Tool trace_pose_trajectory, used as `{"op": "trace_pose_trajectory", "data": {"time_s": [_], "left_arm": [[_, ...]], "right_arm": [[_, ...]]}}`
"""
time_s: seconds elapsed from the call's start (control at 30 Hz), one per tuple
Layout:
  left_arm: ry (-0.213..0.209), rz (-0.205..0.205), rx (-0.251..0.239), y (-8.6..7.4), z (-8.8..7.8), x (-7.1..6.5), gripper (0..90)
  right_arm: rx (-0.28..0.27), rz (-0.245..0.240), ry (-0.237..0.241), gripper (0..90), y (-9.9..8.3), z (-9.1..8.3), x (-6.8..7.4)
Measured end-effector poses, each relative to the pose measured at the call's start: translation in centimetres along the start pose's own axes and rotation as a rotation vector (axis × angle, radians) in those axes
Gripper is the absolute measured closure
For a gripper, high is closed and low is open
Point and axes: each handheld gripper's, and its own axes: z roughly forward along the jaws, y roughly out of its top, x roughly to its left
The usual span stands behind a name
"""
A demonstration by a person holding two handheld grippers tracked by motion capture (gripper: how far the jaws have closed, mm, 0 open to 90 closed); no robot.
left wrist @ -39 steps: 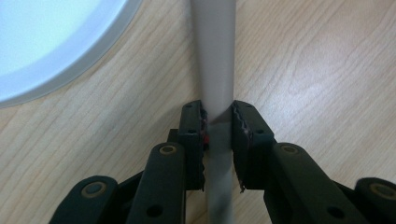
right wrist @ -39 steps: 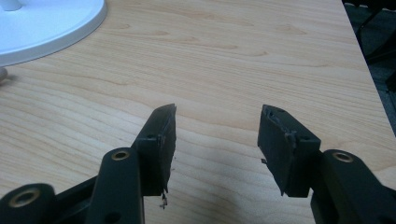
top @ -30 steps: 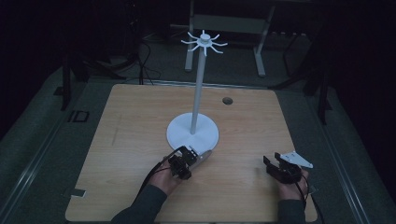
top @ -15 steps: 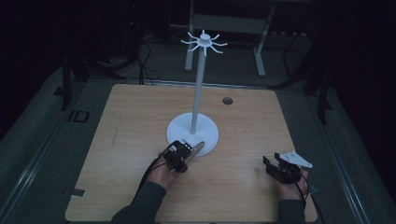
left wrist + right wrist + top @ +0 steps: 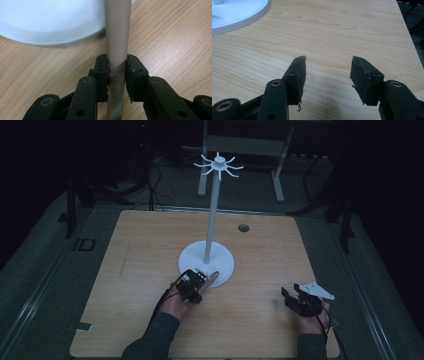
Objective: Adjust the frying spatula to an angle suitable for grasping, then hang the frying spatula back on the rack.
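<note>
A tall white stand rises mid-table: a round base (image 5: pixel 222 262), a thin pole (image 5: pixel 212 210) and a hub with short arms (image 5: pixel 218 165) on top. My left gripper (image 5: pixel 196 282) lies at the base's near rim, shut on a grey rod (image 5: pixel 212 279) whose tip reaches onto the base. In the left gripper view the rod (image 5: pixel 117 30) runs straight up between the pads (image 5: pixel 101 67), which touch it on both sides; the jaws have just been opening a little. My right gripper (image 5: pixel 291 295) rests open at the table's right front, nothing between its jaws (image 5: pixel 328 65).
The wooden table (image 5: pixel 125 270) has a small round hole (image 5: pixel 243 227) at the back. Dark floor surrounds it, with metal frame legs (image 5: pixel 277 175) behind. The stand's base rim (image 5: pixel 239 17) shows at the upper left of the right gripper view.
My left hand has shifted slightly to the left along the base's near rim, and the rod's tip now shows lying toward the base. The right hand has kept still.
</note>
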Motion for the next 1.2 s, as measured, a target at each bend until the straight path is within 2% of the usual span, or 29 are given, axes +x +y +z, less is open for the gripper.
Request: {"op": "trace_pose_trajectory", "data": {"time_s": [0.1, 0.37, 0.57, 0.97, 1.2], "left_arm": [[0.008, 0.005, -0.008, -0.1, 0.0, -0.1, 74.5], [0.014, -0.032, -0.034, -0.5, -0.2, 0.2, 75.0], [0.027, -0.038, -0.065, -0.7, -0.7, 0.1, 75.2], [0.051, -0.092, -0.224, -1.2, -2.5, -0.6, 75.2], [0.071, -0.114, -0.332, -1.4, -4.6, -1.3, 75.2]], "right_arm": [[-0.002, -0.001, -0.002, 46.0, 0.0, 0.0, -0.1], [0.003, 0.002, -0.004, 45.7, -0.1, 0.1, -0.2], [0.005, 0.001, -0.005, 45.6, -0.1, 0.2, -0.1], [0.014, 0.007, -0.016, 45.2, -0.2, 0.2, -0.3], [0.015, 0.010, -0.020, 45.2, -0.2, 0.2, -0.3]]}}
